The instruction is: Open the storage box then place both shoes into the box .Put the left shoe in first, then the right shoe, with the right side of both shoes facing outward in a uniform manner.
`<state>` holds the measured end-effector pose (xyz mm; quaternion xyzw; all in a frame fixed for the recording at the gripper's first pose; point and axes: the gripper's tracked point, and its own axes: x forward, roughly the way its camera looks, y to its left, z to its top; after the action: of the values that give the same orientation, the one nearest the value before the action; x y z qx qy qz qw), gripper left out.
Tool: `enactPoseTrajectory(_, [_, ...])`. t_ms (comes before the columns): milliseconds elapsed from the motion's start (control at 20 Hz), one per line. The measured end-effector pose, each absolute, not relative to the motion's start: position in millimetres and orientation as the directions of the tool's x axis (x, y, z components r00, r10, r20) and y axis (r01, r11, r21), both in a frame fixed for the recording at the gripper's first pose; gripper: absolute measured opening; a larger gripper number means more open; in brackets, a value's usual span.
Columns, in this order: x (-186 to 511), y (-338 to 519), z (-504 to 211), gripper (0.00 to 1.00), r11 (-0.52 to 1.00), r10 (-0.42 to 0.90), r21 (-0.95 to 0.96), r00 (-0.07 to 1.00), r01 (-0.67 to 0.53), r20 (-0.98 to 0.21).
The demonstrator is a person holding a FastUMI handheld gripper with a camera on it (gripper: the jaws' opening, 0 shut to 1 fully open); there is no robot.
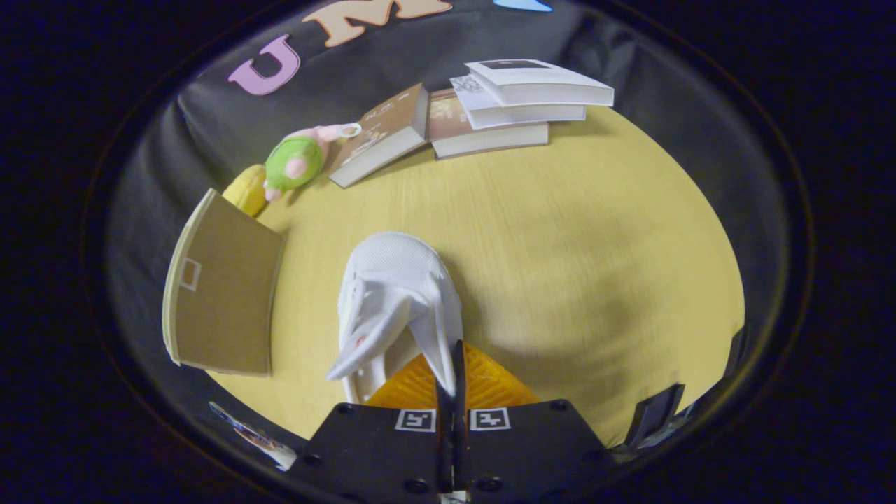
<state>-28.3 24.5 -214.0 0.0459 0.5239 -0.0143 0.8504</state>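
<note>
Gripper (453, 364) closed, pinching the collar of a white shoe (392, 294) that hangs just ahead of the fingers above the table (560, 245). Box (224, 294) lies ahead-left with its flap up, apparently opened. No shoe seen inside yet; both placements likely remain.

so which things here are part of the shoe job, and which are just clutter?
Job:
- white shoe, its side pinched between the shut orange fingers
- storage box, beside the shoe, lid side facing up

Clutter:
- books, beyond the shoe
- green and pink plush toy
- yellow toy behind the box
</note>
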Motion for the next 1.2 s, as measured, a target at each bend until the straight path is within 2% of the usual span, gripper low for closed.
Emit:
enactPoseTrajectory(350, [-32.4,113.0,-146.0,0.04,0.941,0.275,0.336,0.484,0.043,-0.831])
enactPoseTrajectory(700, [-22.1,193.9,-68.2,0.04,0.916,0.371,0.394,0.552,-0.082,-0.747])
enactPoseTrajectory(950, [-27.0,273.7,-59.1,0.04,0.89,0.448,0.422,0.5,-0.172,-0.741])
enactPoseTrajectory(1200, [-20.2,343.6,-82.0,0.04,0.87,0.492,0.439,0.442,-0.225,-0.75])
